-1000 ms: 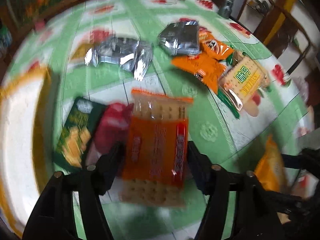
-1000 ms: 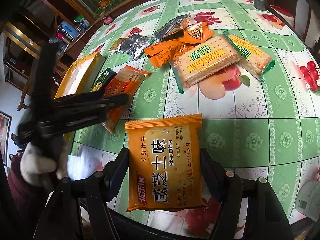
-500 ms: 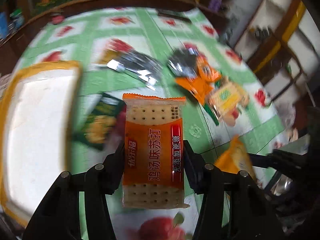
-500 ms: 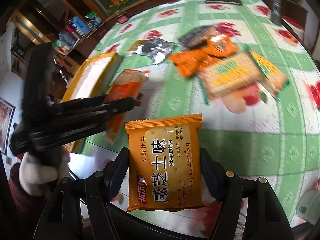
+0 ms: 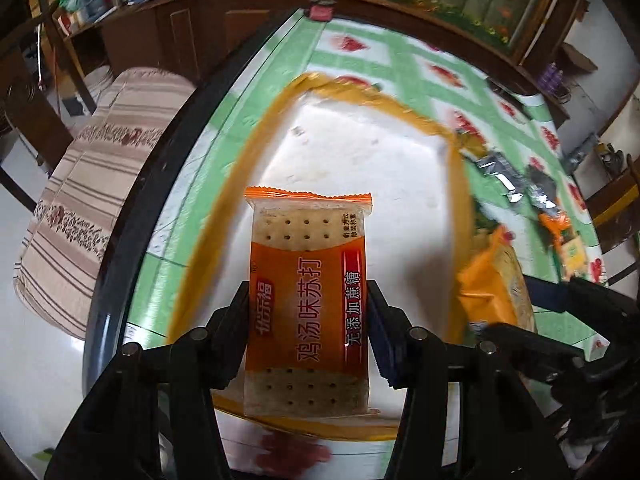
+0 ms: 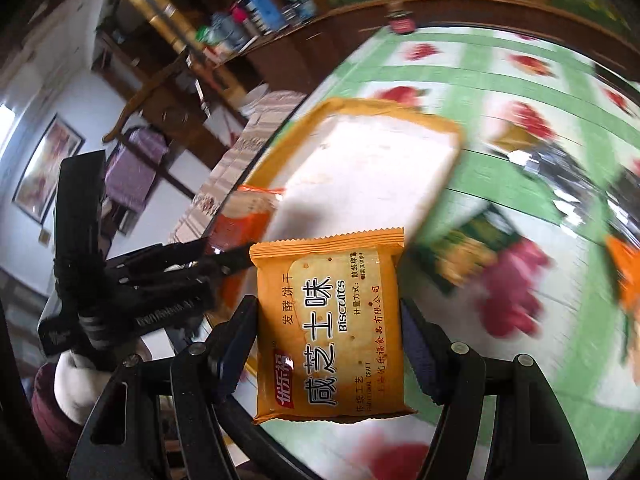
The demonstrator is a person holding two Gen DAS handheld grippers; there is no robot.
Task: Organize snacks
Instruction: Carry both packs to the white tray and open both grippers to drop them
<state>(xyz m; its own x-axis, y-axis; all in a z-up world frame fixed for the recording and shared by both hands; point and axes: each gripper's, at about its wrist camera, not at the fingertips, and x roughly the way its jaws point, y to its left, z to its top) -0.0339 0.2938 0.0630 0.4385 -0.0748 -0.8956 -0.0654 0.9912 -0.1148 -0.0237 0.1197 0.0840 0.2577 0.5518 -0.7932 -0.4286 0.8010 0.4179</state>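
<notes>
My left gripper (image 5: 307, 312) is shut on an orange soda-cracker pack (image 5: 307, 296) and holds it above the white tray with a yellow rim (image 5: 248, 156). My right gripper (image 6: 328, 332) is shut on a yellow biscuit pack (image 6: 328, 328), in the air near the tray's (image 6: 372, 168) near corner. In the right wrist view the left gripper (image 6: 224, 258) shows at the left with its orange pack (image 6: 240, 220) over the tray's edge. In the left wrist view the yellow pack (image 5: 496, 284) and the right gripper (image 5: 560, 320) show at the right.
Several loose snack packs lie on the green flowered tablecloth (image 5: 400, 64) right of the tray: silver wrappers (image 5: 504, 172), orange packs (image 5: 554, 222), a green pack (image 6: 468, 250) and a red one (image 6: 512, 292). A striped cushioned chair (image 5: 92, 184) stands past the table's dark rim (image 5: 132, 216).
Both grippers have swung left from the snack pile towards the tray, each carrying its pack. The left one closed tighter on the orange pack and lifted it off the table.
</notes>
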